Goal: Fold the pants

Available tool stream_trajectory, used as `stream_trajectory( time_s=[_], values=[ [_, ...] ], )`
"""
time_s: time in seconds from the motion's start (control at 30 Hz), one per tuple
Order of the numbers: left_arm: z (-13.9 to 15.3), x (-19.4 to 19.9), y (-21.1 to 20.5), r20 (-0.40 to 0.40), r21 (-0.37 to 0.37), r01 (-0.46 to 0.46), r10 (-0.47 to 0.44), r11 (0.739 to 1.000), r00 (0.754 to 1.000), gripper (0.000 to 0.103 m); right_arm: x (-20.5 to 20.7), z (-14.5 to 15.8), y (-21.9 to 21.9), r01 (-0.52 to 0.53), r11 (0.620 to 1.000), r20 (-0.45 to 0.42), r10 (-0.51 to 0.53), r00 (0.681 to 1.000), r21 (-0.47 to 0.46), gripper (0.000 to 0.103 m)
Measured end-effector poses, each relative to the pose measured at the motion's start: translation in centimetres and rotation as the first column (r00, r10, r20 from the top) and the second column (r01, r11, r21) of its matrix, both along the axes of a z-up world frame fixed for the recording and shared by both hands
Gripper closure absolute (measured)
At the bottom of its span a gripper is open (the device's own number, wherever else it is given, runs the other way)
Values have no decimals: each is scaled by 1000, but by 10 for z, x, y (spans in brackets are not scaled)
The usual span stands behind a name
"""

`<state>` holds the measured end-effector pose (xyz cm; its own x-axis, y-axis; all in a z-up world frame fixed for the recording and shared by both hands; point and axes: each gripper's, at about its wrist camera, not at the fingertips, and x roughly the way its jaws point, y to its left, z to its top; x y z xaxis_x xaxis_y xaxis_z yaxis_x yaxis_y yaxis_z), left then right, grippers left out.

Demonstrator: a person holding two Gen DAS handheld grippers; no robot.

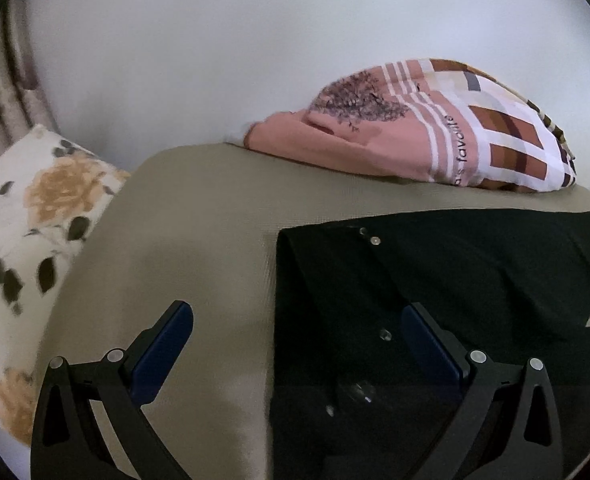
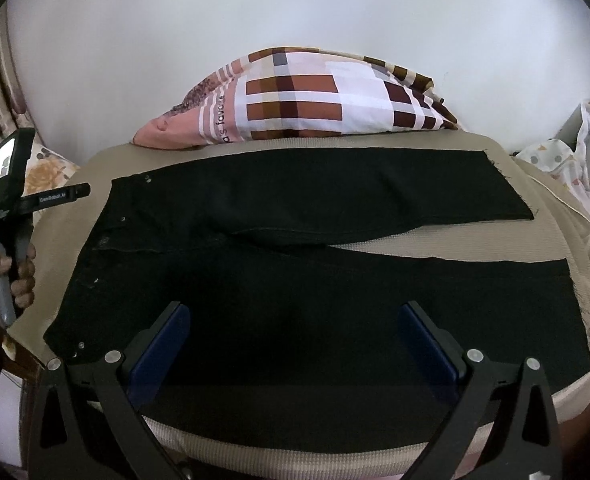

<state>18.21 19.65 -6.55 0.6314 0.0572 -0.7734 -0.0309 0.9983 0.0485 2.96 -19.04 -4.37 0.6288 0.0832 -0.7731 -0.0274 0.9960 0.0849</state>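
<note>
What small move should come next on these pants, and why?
Probably lower the right tongs onto the near leg's edge and close. The pants lie flat, legs spread apart on the cushion, nothing folded yet, and both the right and left tongs hang open and empty above the cloth.

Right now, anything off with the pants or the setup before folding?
Mostly fine. The black pants lie flat on the beige cushion, legs splayed in a V. Odd bits: both leg hems look raw and frayed, with loose threads. Both grippers are open, holding nothing.
</note>
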Motion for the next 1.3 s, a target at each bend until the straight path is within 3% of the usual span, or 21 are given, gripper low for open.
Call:
stream_trajectory(
  time_s=[0.2, 0.27, 0.33, 0.57, 0.67, 0.77, 0.83, 0.87, 0.9, 0.93, 1.03, 1.13, 1.2, 1.23, 1.3],
  values=[
    [-28, 43, 34, -77, -54, 93, -97, 994, 992, 1, 9, -6, 2, -5, 1000, -21, 5, 1000, -7, 0],
    [-40, 55, 36, -111, -35, 127, -131, 991, 985, 1, 11, -11, 3, -3, 1000, -36, 3, 999, -9, 0],
    [-49, 67, 41, -136, -87, 164, -174, 983, 975, 1, 14, -14, 2, 0, 1000, -47, -1, 999, -10, 0],
    [-61, 101, 49, -120, -104, 197, -209, 975, 971, 1, 21, -23, 5, 6, 1000, -77, -8, 997, -31, 0],
    [-73, 119, 49, -162, -136, 236, -256, 962, 953, 1, 23, -27, 6, 4, 999, -89, -8, 996, -39, 0],
    [-82, 132, 45, -184, -219, 278, -320, 935, 929, 3, 25, -29, 7, 5, 999, -97, -9, 995, -46, 0],
    [-85, 135, 43, -176, -251, 283, -331, 926, 927, 16, 26, -31, 8, 5, 999, -102, -11, 995, -51, 0],
    [-84, 135, 42, -168, -240, 267, -311, 933, 935, 28, 27, -32, 8, 5, 999, -105, -11, 994, -52, 0],
    [-83, 135, 42, -159, -244, 244, -287, 939, 944, 57, 28, -33, 8, 5, 999, -109, -11, 994, -53, 0],
    [-82, 135, 43, -155, -294, 224, -278, 929, 948, 66, 28, -34, 9, 5, 999, -111, -10, 994, -53, 0],
    [-75, 125, 31, -128, -230, 220, -253, 948, 959, 76, 33, -35, 10, -2, 999, -119, -3, 993, -39, 0],
    [-55, 104, 21, -62, -184, 213, -227, 960, 972, 84, 44, -30, 8, -23, 999, -121, 29, 992, 48, 1],
    [-33, 85, 20, 12, -208, 198, -200, 958, 980, 86, 55, -21, 6, -48, 990, -98, 61, 993, 135, 14],
    [-21, 74, 18, 44, -211, 201, -196, 957, 980, 86, 66, -15, 3, -68, 974, -93, 90, 992, 214, 28],
    [-6, 52, 13, 93, -211, 208, -192, 955, 977, 86, 90, -14, -6, -75, 916, -116, 131, 985, 394, 42]
  ],
)
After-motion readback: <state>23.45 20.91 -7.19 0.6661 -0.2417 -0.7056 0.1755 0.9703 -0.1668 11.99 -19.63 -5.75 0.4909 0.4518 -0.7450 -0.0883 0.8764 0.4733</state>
